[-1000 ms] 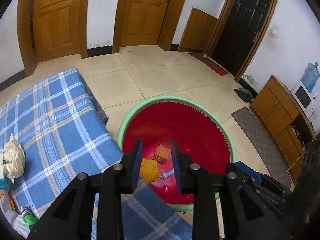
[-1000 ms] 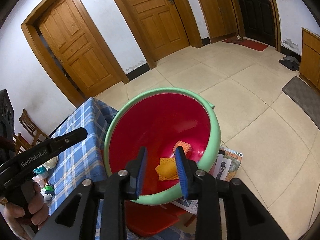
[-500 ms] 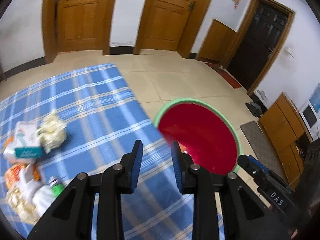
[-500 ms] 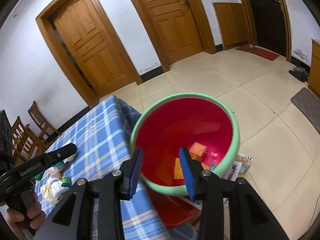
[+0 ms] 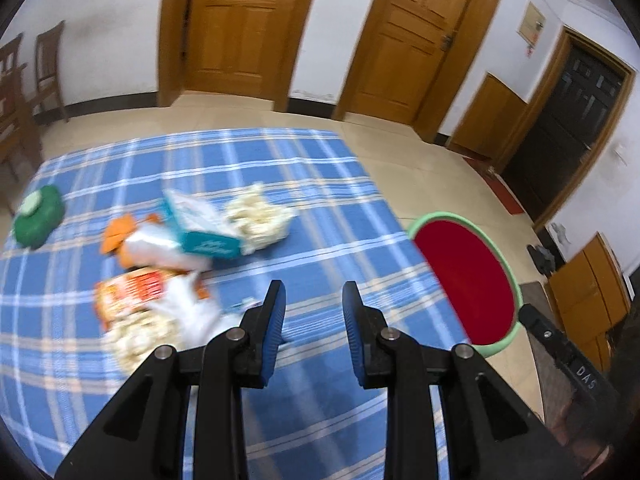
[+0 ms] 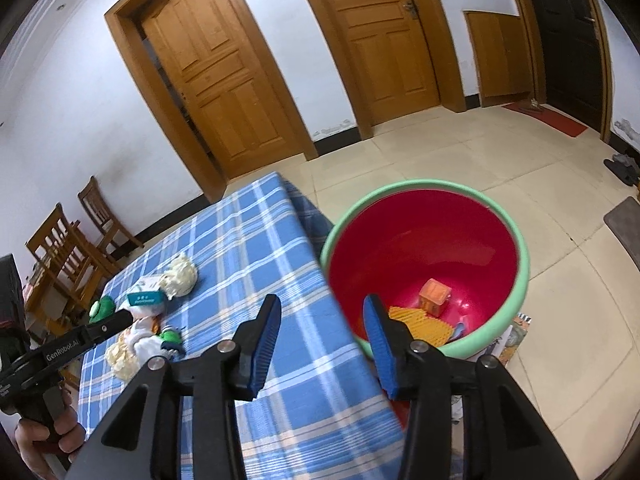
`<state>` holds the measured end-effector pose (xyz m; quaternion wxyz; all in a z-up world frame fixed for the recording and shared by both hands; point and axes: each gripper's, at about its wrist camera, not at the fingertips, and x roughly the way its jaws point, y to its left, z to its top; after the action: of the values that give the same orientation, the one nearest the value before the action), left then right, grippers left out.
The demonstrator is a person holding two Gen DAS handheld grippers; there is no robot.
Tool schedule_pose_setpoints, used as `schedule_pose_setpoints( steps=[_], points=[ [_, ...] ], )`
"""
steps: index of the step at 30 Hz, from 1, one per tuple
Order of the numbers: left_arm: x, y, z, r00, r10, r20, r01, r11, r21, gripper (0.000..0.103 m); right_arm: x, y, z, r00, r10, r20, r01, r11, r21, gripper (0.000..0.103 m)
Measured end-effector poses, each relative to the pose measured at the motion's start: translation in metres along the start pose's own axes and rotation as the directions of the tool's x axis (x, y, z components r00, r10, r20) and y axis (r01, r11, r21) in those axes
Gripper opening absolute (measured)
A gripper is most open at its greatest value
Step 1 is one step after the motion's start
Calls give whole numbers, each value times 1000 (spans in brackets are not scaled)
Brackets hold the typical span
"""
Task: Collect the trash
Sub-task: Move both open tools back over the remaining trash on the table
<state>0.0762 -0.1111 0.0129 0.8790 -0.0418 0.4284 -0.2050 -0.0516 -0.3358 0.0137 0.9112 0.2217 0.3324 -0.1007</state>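
A red basin with a green rim (image 6: 524,256) stands on the floor beside the blue plaid table (image 6: 248,248); it also shows in the left wrist view (image 5: 468,276). In it lie an orange box (image 6: 434,297) and a yellow piece (image 6: 420,326). Trash lies on the table: a teal box (image 5: 204,234), crumpled paper (image 5: 260,218), an orange packet (image 5: 132,290), a white wad (image 5: 192,312). My left gripper (image 5: 314,304) is open and empty above the table, right of the pile. My right gripper (image 6: 320,320) is open and empty over the table edge by the basin.
A green round object (image 5: 38,216) lies at the table's far left. Wooden chairs (image 6: 68,244) stand beyond the table. Wooden doors (image 6: 224,80) line the far wall. A cabinet (image 5: 588,292) stands at the right. Papers (image 6: 516,336) lie on the floor by the basin.
My left gripper has swung left from over the basin to above the table near the trash pile. My right gripper has opened wider and turned left toward the table.
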Motion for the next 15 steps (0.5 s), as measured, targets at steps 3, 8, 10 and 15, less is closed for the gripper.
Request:
schedule_pose_setpoints(
  steps=[3,8,10,15],
  points=[
    [-6,22,-6,999,42,-6,-42,999,-30,29,4,9,-3,1000,9,-11,-10,1000,-18,48],
    [-14,53,-19,996,92,-12,-92,992,-82,29,11,24,-7,999,25,-36,-27,999,-42,49],
    [-16,61,-22,994,109,-14,-110,989,-98,29,14,31,-9,998,32,-48,-34,998,-52,50],
    [-15,80,-32,987,155,-27,-158,979,-133,37,20,45,-14,996,45,-71,-51,995,-85,52]
  ],
)
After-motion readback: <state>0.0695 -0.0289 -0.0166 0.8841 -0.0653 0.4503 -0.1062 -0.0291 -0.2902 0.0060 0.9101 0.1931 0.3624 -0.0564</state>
